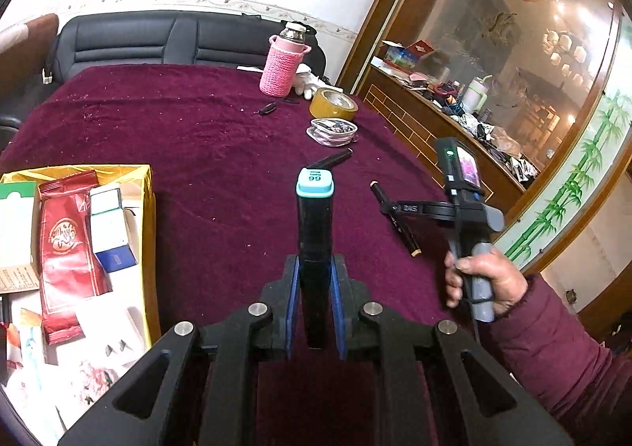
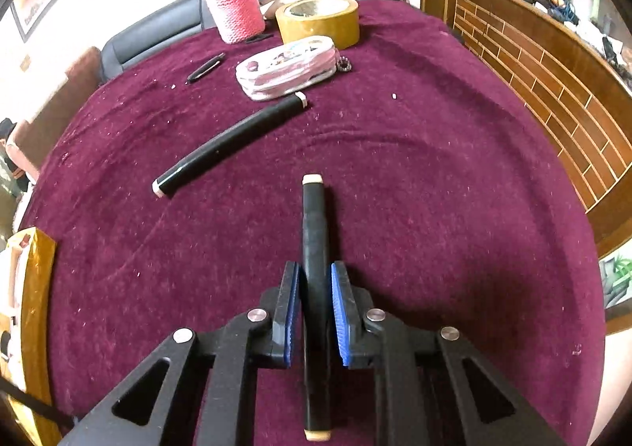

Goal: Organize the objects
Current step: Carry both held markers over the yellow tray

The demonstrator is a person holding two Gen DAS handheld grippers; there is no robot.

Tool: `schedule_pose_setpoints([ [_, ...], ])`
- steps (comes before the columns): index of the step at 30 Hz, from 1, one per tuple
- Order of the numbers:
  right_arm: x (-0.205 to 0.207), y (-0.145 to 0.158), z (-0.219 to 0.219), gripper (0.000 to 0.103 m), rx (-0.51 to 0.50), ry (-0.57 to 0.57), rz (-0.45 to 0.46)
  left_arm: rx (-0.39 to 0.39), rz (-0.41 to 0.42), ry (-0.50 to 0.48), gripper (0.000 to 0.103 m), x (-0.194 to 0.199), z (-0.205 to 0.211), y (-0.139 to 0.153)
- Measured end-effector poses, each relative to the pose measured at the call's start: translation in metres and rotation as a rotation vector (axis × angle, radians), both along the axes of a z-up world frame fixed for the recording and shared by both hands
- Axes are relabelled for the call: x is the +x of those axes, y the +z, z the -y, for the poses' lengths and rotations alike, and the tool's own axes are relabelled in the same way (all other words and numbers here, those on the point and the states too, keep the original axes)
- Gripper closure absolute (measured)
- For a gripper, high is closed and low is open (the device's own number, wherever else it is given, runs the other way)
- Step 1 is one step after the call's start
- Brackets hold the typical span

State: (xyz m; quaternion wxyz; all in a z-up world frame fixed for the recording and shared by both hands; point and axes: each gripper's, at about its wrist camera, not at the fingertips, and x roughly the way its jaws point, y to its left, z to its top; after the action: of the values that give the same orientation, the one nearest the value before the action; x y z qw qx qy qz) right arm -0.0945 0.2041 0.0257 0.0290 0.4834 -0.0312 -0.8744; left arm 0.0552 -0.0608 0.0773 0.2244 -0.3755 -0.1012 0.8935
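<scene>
Above the maroon tablecloth [image 2: 434,177], the left gripper [image 1: 316,288] is clamped on a black stick with a teal cap [image 1: 315,233], its lower end hidden between the pads, while the right gripper [image 2: 315,300] pinches a black tube [image 2: 315,248], and the yellow box [image 1: 148,233] is cut off at the frame edge.

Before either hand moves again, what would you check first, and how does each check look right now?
1. Left gripper shut on the black device with a teal cap: ok.
2. Right gripper shut on the black stick with pale ends: ok.
3. Room in the yellow box: not ok, crowded with packets.
4. Second black stick still loose on the tablecloth: not ok.
5. Tape roll and pink-sleeved bottle away from both grippers: ok.
</scene>
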Motion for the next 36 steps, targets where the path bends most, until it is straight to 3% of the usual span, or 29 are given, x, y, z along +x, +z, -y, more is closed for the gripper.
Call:
schedule_pose_setpoints([
  [5, 0.002, -0.001, 0.009, 0.086, 0.07, -0.015, -0.029, -0.01, 0.008, 0.026, 0.089, 0.007, 0.005, 0.001],
  [16, 0.048, 0.018, -0.01, 0.087, -0.087, -0.028, -0.073, -0.02, -0.029, 0.05, 0.089, 0.027, 0.011, 0.009],
  [30, 0.109, 0.075, 0.053, 0.087, -0.187, 0.154, -0.19, -0.022, -0.134, 0.075, 0.089, 0.069, 0.021, 0.039],
  [36, 0.135, 0.104, 0.098, 0.087, -0.222, 0.269, -0.242, -0.015, -0.161, 0.145, 0.089, 0.088, 0.053, 0.051],
])
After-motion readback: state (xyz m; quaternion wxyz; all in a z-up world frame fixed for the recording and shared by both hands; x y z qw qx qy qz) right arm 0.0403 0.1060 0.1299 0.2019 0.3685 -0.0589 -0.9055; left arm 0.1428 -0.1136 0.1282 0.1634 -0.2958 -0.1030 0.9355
